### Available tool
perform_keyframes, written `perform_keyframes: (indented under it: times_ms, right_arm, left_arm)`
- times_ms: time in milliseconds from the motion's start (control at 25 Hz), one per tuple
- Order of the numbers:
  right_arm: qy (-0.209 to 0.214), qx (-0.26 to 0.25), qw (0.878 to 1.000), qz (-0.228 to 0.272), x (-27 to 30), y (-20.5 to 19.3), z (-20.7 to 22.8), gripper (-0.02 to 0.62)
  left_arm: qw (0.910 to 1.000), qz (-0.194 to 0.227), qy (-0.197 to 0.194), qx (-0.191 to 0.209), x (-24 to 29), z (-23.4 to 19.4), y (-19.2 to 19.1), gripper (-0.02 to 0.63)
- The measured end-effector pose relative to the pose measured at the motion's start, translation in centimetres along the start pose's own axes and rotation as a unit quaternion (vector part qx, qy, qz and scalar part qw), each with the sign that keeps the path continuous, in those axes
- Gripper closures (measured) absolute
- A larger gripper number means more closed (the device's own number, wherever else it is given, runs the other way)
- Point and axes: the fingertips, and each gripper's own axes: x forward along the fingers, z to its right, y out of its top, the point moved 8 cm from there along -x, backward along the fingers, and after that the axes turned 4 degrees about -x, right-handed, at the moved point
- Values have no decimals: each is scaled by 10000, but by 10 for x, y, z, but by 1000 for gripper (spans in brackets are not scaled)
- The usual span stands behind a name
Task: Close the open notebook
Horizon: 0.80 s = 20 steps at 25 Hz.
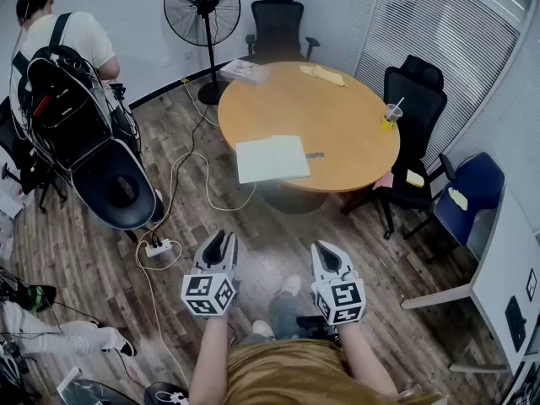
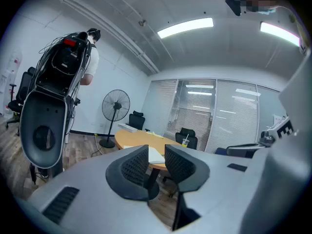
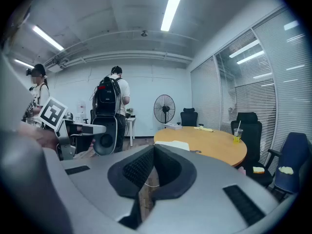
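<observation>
Step in hand: approach, as judged; closing not yet begun, both tools held low above the wooden floor, well apart from the table.
Task's thing: white open notebook, flat on the round light-brown wooden table, near the table edge closest to the person, pages up.
Left gripper: jaws released, a gap between the ribbed pads, nothing inside.
Right gripper: jaws clenched tip to tip, nothing grasped.
Next move, as judged: forward to the table's near edge, right jaws to be opened first, then one outer edge of the notebook lifted and folded over the other half; fold line too faint to say which half is best.
Care needed: thin pages, so a low and flat entry under the edge; small dark pen-like thing just beside the notebook's right side, better not pushed.
Count, notebooks: one.
Count, grippers: two.
Count, clear plastic cup with yellow drink and straw: one.
Count, black standing fan: one.
Count, black office chairs at the table: two; blue chair: one.
</observation>
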Motion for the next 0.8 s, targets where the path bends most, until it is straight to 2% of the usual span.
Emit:
perform_keyframes:
  times_ms: [160,520,800]
  right_arm:
    - [-5,-43,10000,-9,-3,2,-10,584]
    - [-82,61,9999,-45,9,1,-3,584]
    - [-254,41,9996,-125,31,-9,17,584]
  left_arm:
    - [10000,-22,-6,-22,-12,-4,-2,488]
    - [10000,1,-25,-72,-3,-9,3,489]
    - [9997,-195,-109,-127,34,-17,-6,489]
